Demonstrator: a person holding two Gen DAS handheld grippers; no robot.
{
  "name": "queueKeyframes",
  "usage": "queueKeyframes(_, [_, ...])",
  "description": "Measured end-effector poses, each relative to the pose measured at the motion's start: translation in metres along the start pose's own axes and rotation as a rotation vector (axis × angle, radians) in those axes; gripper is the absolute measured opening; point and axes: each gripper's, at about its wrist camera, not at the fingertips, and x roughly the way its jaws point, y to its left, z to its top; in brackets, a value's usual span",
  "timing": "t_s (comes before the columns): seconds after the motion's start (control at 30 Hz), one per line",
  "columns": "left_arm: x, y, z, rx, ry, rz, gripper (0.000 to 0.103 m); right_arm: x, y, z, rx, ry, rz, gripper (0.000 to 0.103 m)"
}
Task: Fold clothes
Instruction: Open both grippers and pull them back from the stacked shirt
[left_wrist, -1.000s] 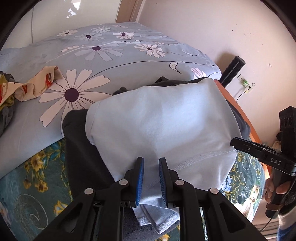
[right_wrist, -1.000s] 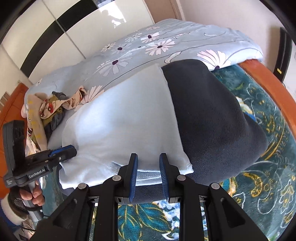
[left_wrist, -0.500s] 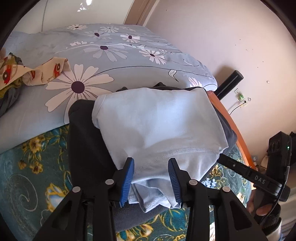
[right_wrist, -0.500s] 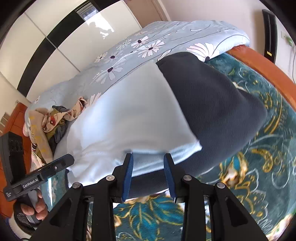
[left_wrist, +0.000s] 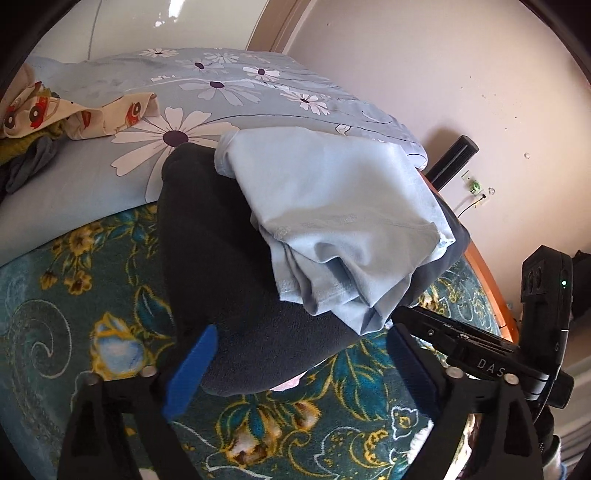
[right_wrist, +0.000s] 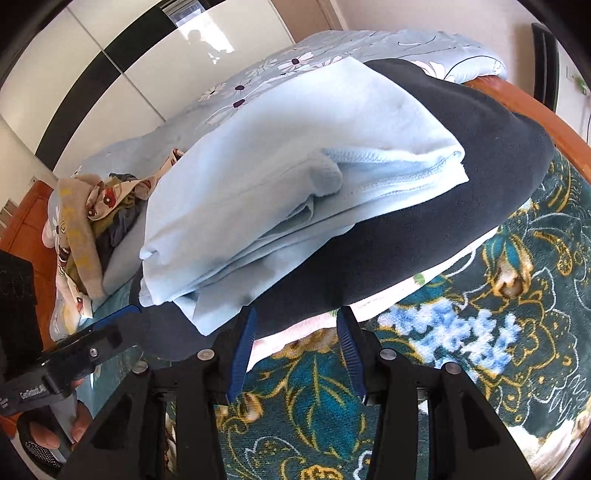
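Since both the left tool (left_wrist: 301, 354) and right tool (right_wrist: 295, 350) hang apart and empty, the folded pale-blue cotton top (right_wrist: 295, 177) sits atop the dark fleece garment (right_wrist: 461, 206) on the bed (bottom layers look sloppy), so I'd square those edges before moving on.

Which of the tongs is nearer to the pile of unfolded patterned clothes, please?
Left. The left tongs stand open toward that pile of unfolded patterned clothes; the right tongs sit open on the far side of the folded light blue garment.
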Motion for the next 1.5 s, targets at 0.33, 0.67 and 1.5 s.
queueKeyframes(0.33, [0.000,0.003,-0.008,-0.005,-0.015,0.032,0.103,0.010,0.014,-0.009,-0.076,-0.010,-0.067,0.076])
queueKeyframes(0.67, [0.004,0.016,-0.021,-0.010,-0.061,0.271,0.103,0.010,0.015,-0.013,-0.120,-0.048,-0.174,0.103])
queueKeyframes(1.5, [0.030,0.006,-0.030,0.087,0.008,0.268,0.103,0.010,0.009,-0.028,-0.096,-0.057,-0.250,0.103])
